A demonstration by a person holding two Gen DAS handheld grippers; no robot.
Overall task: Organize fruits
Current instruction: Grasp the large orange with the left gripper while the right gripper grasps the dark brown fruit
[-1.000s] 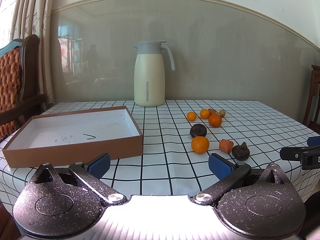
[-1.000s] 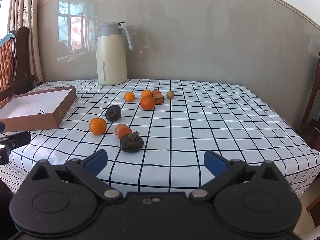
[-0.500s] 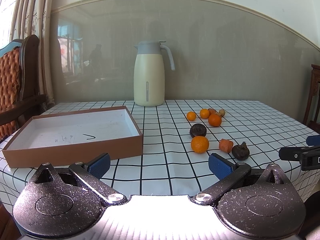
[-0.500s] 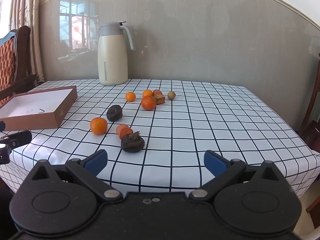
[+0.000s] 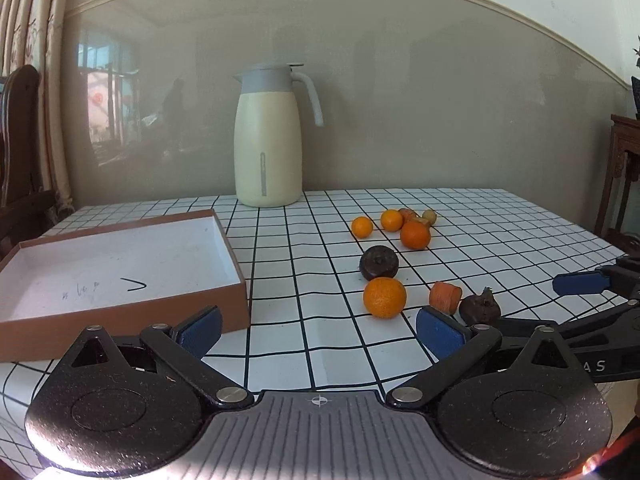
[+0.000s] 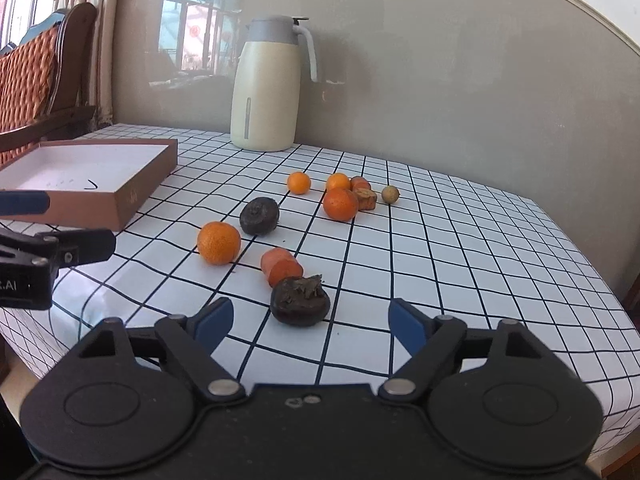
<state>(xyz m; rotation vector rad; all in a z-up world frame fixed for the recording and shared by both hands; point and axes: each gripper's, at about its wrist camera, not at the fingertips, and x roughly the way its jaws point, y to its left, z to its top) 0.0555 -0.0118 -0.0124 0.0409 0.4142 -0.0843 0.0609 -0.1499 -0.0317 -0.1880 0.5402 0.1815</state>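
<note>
Several fruits lie loose on the checked tablecloth: a near orange (image 5: 384, 297) (image 6: 219, 242), a dark round fruit (image 5: 378, 263) (image 6: 259, 215), a carrot-coloured piece (image 5: 445, 296) (image 6: 281, 265), a dark fruit with a dried calyx (image 5: 479, 308) (image 6: 300, 301), and more oranges (image 5: 415, 234) (image 6: 340, 203) farther back. An empty brown box (image 5: 128, 308) (image 6: 132, 196) stands at the left. My left gripper (image 5: 318, 328) is open and empty near the front edge. My right gripper (image 6: 310, 320) is open and empty, with the calyx fruit just ahead between its fingers.
A cream thermos jug (image 5: 268, 140) (image 6: 268, 84) stands at the back by the wall. A wooden chair (image 6: 36, 80) is at the far left. The table's right edge (image 6: 600, 280) drops off. Each gripper shows in the other's view.
Both grippers have moved forward over the table. The right one has come up close to the dark calyx fruit. Nothing was taken hold of.
</note>
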